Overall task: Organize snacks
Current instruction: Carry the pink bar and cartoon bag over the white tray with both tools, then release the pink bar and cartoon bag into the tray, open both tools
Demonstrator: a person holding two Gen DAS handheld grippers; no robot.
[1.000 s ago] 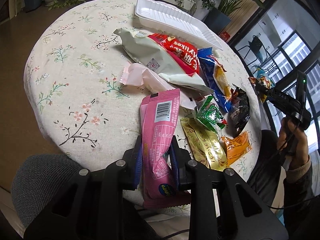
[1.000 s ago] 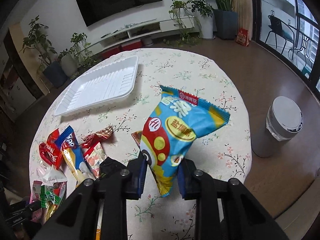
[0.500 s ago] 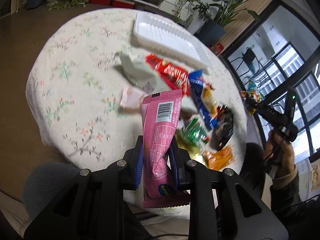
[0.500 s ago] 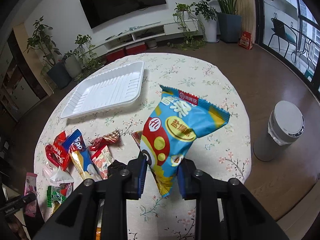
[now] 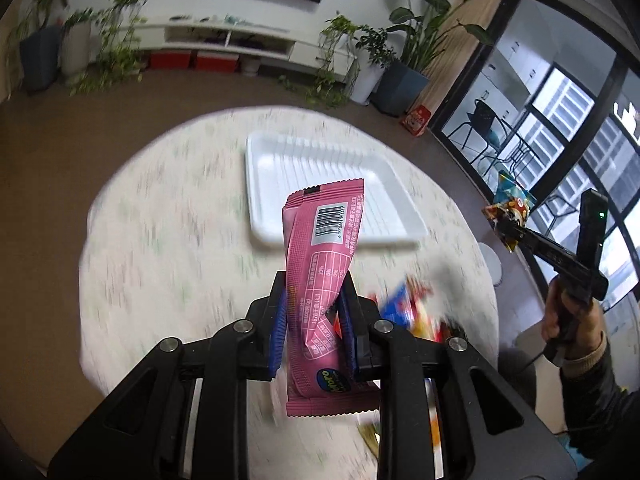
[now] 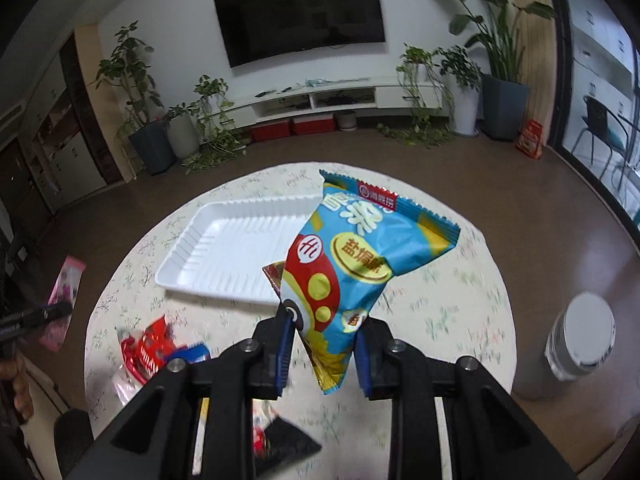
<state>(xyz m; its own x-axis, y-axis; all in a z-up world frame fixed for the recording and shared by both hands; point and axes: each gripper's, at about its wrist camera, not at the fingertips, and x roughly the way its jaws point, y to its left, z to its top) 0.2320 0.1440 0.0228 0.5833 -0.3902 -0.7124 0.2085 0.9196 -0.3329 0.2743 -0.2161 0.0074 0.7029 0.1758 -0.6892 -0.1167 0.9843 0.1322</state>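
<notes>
Two packets in hand, both bound for the white tray

We have the left gripper (image 5: 313, 322) clenched on the pink wrapper (image 5: 325, 264) about its lower middle, the packet standing upright and high above the near edge of the white tray (image 5: 264, 184); the right gripper (image 6: 325, 346) grasps the blue snack bag (image 6: 360, 264) by its lower corner, hanging over the tray's near right corner (image 6: 200, 248). The tray looks bare, so we judge this the carry to it. To do it well, we would lower each packet until it is close over the ribbed floor before letting go, and lay them side by side, not crossed. The loose snacks (image 6: 152, 350) lie on the table (image 6: 440, 304) on the near side of the tray (the left view is blurred, so we cannot sort them there).
</notes>
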